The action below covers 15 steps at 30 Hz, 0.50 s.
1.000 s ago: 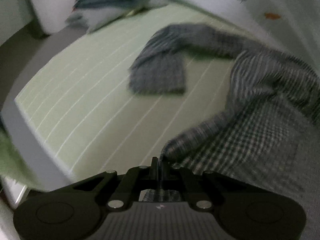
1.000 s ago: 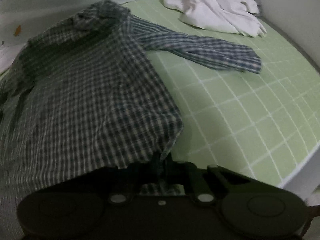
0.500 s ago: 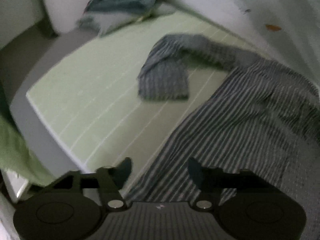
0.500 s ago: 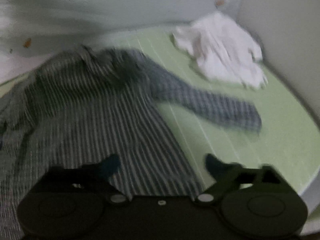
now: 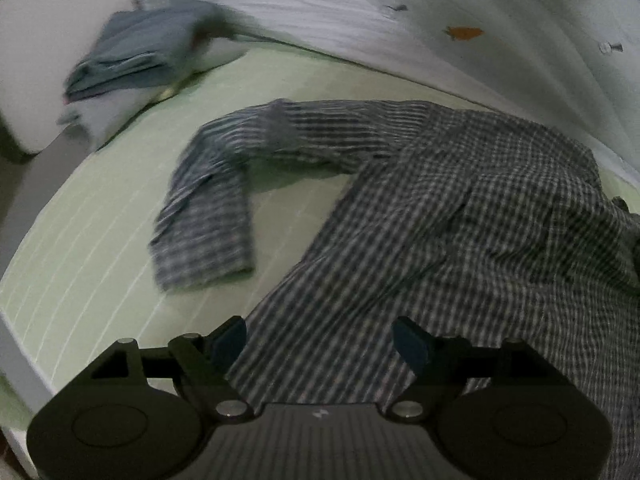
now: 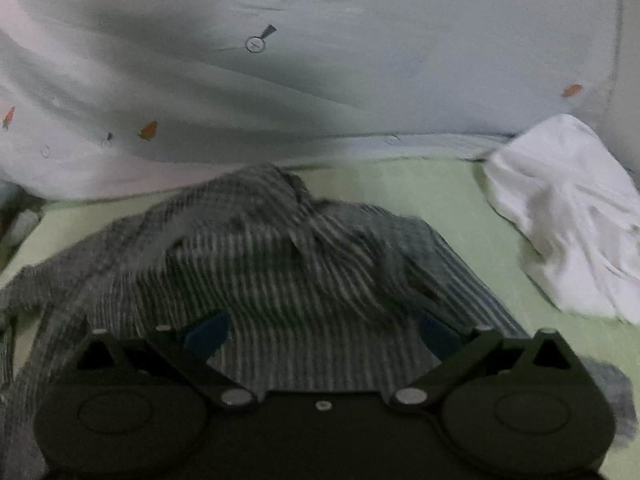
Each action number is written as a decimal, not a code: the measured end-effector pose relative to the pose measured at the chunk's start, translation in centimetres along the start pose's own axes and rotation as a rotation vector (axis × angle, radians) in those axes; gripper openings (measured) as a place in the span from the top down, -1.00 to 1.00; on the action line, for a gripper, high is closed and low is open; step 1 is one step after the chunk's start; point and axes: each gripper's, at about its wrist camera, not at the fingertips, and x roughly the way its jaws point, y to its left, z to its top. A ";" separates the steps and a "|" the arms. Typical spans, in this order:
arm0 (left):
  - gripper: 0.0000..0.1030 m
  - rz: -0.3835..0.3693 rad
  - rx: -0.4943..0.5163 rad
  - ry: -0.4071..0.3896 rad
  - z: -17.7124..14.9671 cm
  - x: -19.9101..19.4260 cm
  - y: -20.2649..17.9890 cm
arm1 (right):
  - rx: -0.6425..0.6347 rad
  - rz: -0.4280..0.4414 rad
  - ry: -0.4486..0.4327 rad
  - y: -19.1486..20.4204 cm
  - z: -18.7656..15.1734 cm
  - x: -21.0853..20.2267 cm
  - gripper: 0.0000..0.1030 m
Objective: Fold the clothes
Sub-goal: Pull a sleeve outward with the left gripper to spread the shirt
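A dark checked shirt (image 5: 460, 232) lies spread on the pale green sheet (image 5: 100, 248). Its one sleeve (image 5: 208, 208) bends down and to the left. My left gripper (image 5: 322, 342) hovers over the shirt's lower edge, its jaws still opening, with the cloth below them and nothing pinched. In the right wrist view the same shirt (image 6: 280, 264) lies crumpled at the collar. My right gripper (image 6: 322, 334) hangs wide open above it, with nothing between its blue pads. The shirt's lower hem is hidden behind both gripper bodies.
A folded blue-grey garment (image 5: 140, 56) rests on a white pillow (image 5: 108, 116) at the far left. A crumpled white garment (image 6: 568, 216) lies at the right by the wall. A pale printed curtain (image 6: 320, 80) hangs along the bed's far side. The mattress edge (image 5: 16, 360) drops off at the lower left.
Both grippers were shut on the shirt's lower corners; they have let go and opened wide. Both have lifted and swung towards the shirt's upper part, which now lies flat.
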 end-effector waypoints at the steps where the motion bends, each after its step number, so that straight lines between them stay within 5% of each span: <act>1: -0.61 0.001 0.014 0.003 0.5 0.5 -0.5 | -0.001 0.011 -0.002 0.3 0.7 0.9 -1.00; 8: -0.62 -0.009 0.023 0.042 5.8 5.6 -2.3 | -0.072 0.015 0.017 2.6 7.5 9.4 -1.00; 15: -0.62 0.009 -0.007 0.066 10.8 11.7 -2.6 | -0.162 0.053 0.187 4.0 12.7 22.0 -0.91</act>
